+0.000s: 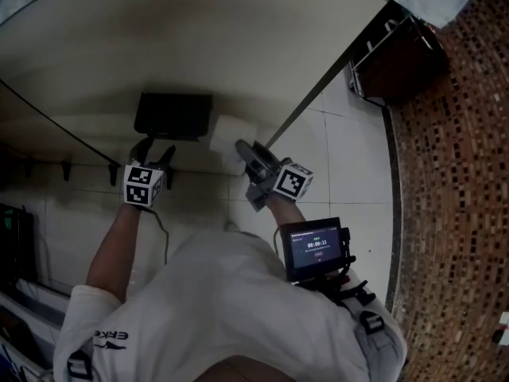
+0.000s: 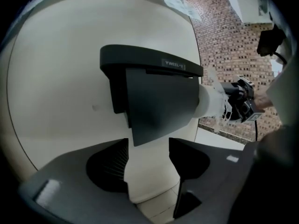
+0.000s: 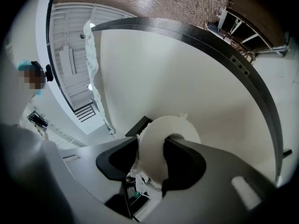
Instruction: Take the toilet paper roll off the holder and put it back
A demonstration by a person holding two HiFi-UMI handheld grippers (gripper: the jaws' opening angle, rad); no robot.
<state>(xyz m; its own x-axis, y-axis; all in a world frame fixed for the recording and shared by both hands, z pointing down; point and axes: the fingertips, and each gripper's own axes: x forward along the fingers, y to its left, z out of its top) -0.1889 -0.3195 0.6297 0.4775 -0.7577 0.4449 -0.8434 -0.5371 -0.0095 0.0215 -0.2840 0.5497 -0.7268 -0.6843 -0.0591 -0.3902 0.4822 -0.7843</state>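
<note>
The toilet paper roll (image 2: 211, 101) sticks out sideways from under the black holder (image 2: 149, 62) on the white wall (image 2: 56, 78), its free end pinched by the right hand-held gripper (image 3: 150, 143). Seen along that gripper, one jaw sits inside the cardboard core and the other lies on the outside of the roll, so the paper wall is clamped between them. The jaws stand partly apart only because the paper fills the gap.

The left hand-held gripper (image 2: 148, 146) is spread wide and holds nothing. The lower edge of the holder's cover (image 2: 159, 101) hangs just above and ahead of its fingertips, and only bare wall shows between the jaws.

Whether the roll is on its way off or back on cannot be told from this alone. Either way the step in hand is, in my judgement, a slide along the holder's axis. To do it well, the right hand-held gripper should keep the roll level and move it straight sideways, without twisting, since a grip on one side of a soft roll lets it sag or squash out of round. A loose torn edge of paper near that gripper could snag on the holder. The cover lies over the roll, so the left hand-held gripper — free and right below it — is well placed to lift or steady the cover if the roll binds
</note>
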